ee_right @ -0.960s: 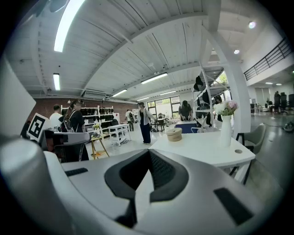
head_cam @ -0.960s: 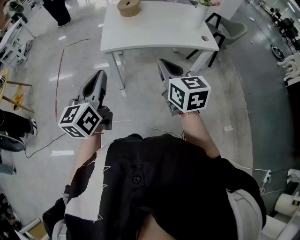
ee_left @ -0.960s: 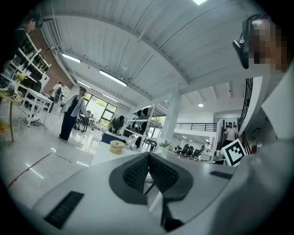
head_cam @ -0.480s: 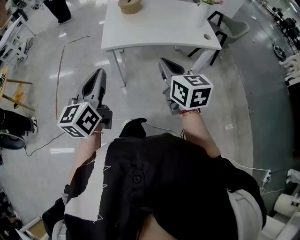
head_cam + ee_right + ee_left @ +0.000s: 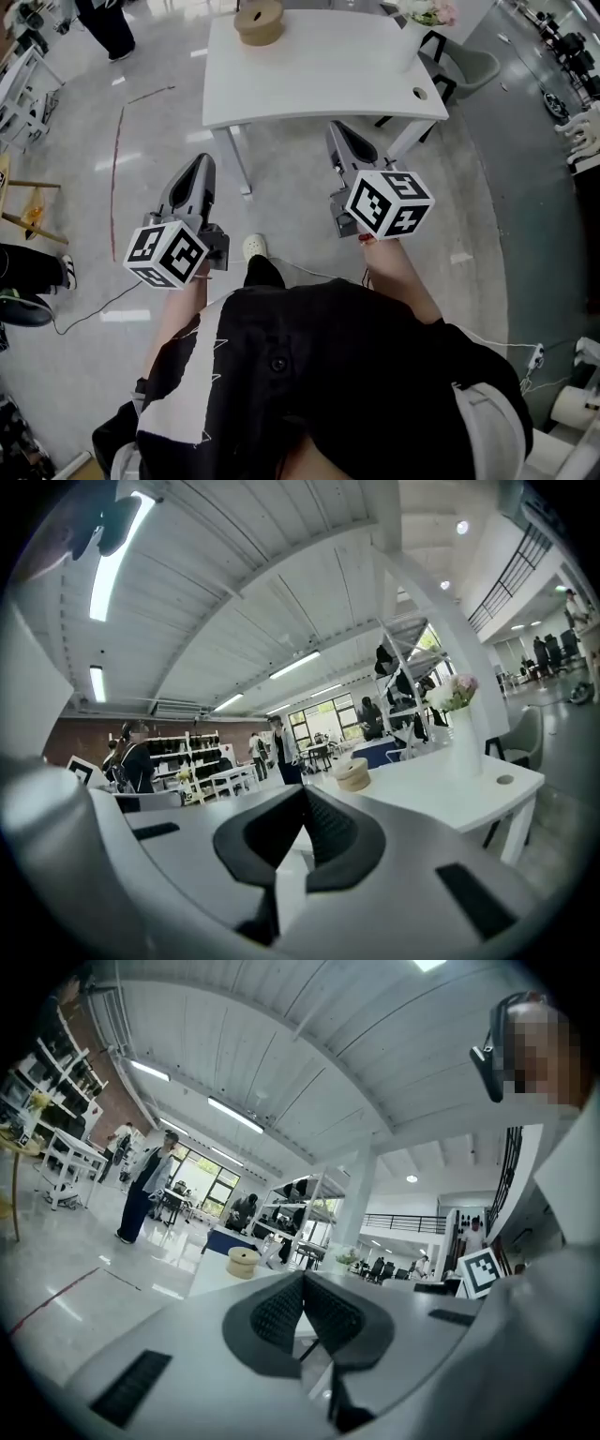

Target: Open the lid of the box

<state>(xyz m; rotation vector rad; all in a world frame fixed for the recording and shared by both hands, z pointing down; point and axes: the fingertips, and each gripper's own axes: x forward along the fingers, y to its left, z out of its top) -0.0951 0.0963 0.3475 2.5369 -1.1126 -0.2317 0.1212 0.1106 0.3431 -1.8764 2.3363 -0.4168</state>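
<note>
A round tan wooden box [image 5: 259, 21] with its lid on stands at the far edge of the white table [image 5: 319, 75]. It also shows small and distant as the box [image 5: 243, 1262] in the left gripper view and the box [image 5: 353, 773] in the right gripper view. My left gripper [image 5: 199, 161] is held level over the floor, short of the table's near-left leg. The right gripper [image 5: 339, 128] hovers by the table's near edge. Both have their jaws together with nothing between them, as the left gripper [image 5: 303, 1277] and right gripper [image 5: 305, 791] show close up.
A white vase with flowers [image 5: 412, 28] stands at the table's far right corner, and a grey chair [image 5: 469, 61] sits beyond it. A person [image 5: 105, 23] stands at the far left. A cable [image 5: 309, 272] trails across the floor near my shoe [image 5: 253, 247].
The table and box have slid lower in the head view, so they are nearer. Both grippers sit a little lower in the picture, and my shoe has stepped forward between them.
</note>
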